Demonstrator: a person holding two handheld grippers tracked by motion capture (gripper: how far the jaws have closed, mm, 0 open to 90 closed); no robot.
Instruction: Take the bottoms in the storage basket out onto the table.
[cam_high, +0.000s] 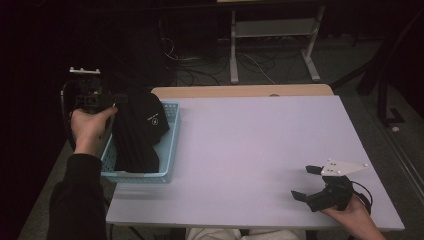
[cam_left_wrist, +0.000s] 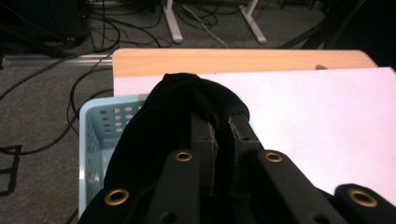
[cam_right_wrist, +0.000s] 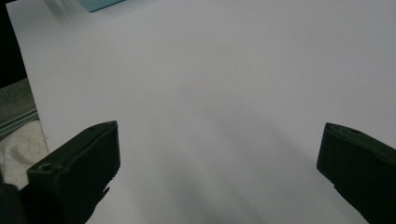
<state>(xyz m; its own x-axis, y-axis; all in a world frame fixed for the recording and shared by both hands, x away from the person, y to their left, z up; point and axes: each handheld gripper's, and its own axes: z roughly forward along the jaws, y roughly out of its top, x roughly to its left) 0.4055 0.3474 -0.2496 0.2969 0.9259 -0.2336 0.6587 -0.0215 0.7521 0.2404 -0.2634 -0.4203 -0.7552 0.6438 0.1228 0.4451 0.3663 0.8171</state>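
A dim lab: loose cables sprawl over grey carpet behind the desk, beside a metal frame.

room: dim; floor: grey, cables; white frame legs; table: pale

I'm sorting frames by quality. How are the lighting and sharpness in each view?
High view: dim, dark surroundings; the black garment in the blue basket loses detail. Left gripper view: garment nearly merges with the left gripper. Right gripper view: evenly lit table, soft shadows, basket corner blurred.
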